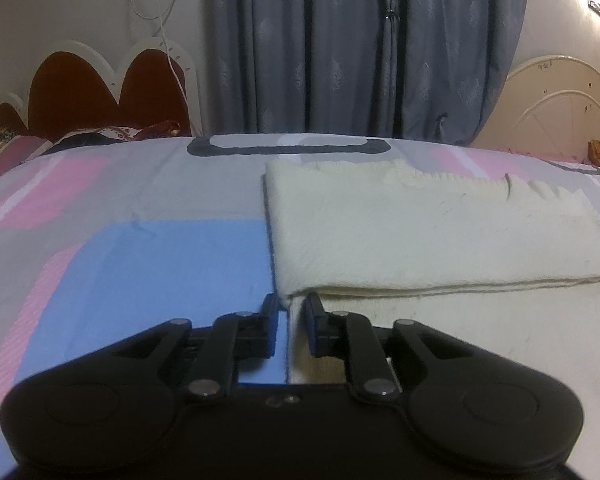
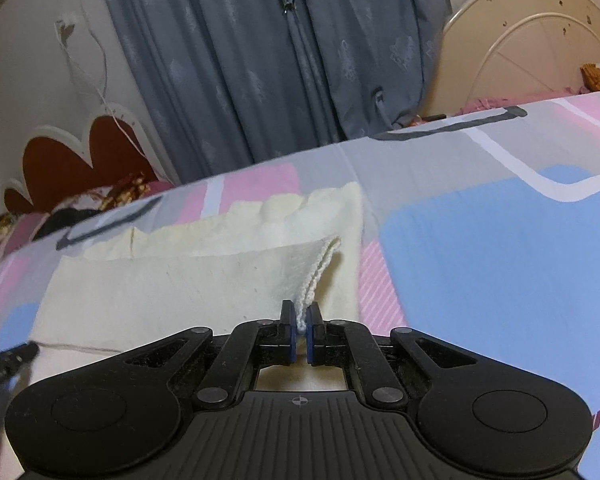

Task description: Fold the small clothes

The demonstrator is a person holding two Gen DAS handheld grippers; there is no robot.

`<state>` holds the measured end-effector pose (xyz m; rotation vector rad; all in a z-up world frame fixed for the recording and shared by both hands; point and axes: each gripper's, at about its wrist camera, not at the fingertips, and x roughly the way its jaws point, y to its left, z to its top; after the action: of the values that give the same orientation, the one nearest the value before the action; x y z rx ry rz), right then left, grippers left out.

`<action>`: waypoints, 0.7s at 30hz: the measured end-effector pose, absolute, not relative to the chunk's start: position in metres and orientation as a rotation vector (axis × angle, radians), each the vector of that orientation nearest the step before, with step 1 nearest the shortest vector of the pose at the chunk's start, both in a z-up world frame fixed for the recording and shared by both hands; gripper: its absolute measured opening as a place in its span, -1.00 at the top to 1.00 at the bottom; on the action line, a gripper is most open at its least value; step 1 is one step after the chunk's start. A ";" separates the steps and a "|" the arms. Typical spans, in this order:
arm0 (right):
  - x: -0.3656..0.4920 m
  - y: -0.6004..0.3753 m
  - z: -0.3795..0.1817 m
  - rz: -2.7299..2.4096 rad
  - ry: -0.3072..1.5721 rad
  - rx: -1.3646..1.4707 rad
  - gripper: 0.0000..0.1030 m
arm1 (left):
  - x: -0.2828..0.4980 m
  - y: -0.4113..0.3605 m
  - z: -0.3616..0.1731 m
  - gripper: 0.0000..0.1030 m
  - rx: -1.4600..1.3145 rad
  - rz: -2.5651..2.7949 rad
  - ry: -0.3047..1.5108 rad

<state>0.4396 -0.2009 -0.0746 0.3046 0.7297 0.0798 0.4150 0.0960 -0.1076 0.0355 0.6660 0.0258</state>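
A cream knitted cloth (image 1: 420, 232) lies on the patterned bed sheet (image 1: 140, 260), its top layer folded over a lower one. My left gripper (image 1: 291, 304) sits at the near left corner of that fold. Its jaws stand a little apart, with the corner at the fingertips and no visible pinch. In the right wrist view the cloth (image 2: 180, 280) spreads to the left, and my right gripper (image 2: 301, 312) is shut on its right corner, which rises as a lifted ridge. The left gripper (image 2: 16, 354) shows at that view's lower left edge.
Blue-grey curtains (image 1: 340, 60) hang behind the bed. A red and white scalloped headboard (image 1: 100, 88) with pillows (image 1: 100, 136) stands at the far left, a cream headboard (image 1: 560, 100) at the far right. A white cable (image 1: 168, 40) hangs on the wall.
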 end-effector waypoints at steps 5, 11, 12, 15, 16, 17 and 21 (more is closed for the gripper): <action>0.432 -0.197 -0.062 -0.057 0.706 0.150 0.90 | 0.388 0.109 -0.077 0.09 -0.008 0.096 0.508; 0.441 -0.157 -0.057 0.107 0.679 0.083 0.90 | 0.430 0.063 -0.081 0.06 0.056 -0.059 0.596; 0.446 -0.152 -0.063 0.127 0.701 0.076 0.90 | 0.435 0.061 -0.089 0.02 0.061 -0.062 0.631; 0.458 -0.162 -0.083 0.052 0.772 0.060 0.91 | 0.432 0.068 -0.097 0.00 0.061 -0.051 0.668; 0.457 -0.172 -0.082 0.048 0.764 0.095 0.91 | 0.431 0.072 -0.092 -0.01 0.046 -0.039 0.663; 0.459 -0.177 -0.077 0.034 0.753 0.095 0.90 | 0.433 0.074 -0.089 -0.06 0.027 -0.031 0.652; 0.482 -0.157 -0.065 0.123 0.702 0.095 0.90 | 0.466 0.056 -0.073 -0.15 -0.003 -0.061 0.628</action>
<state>0.4824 -0.1571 -0.0651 0.0951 0.7025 0.1232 0.4663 0.0561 -0.0726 -0.0034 0.6283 -0.0611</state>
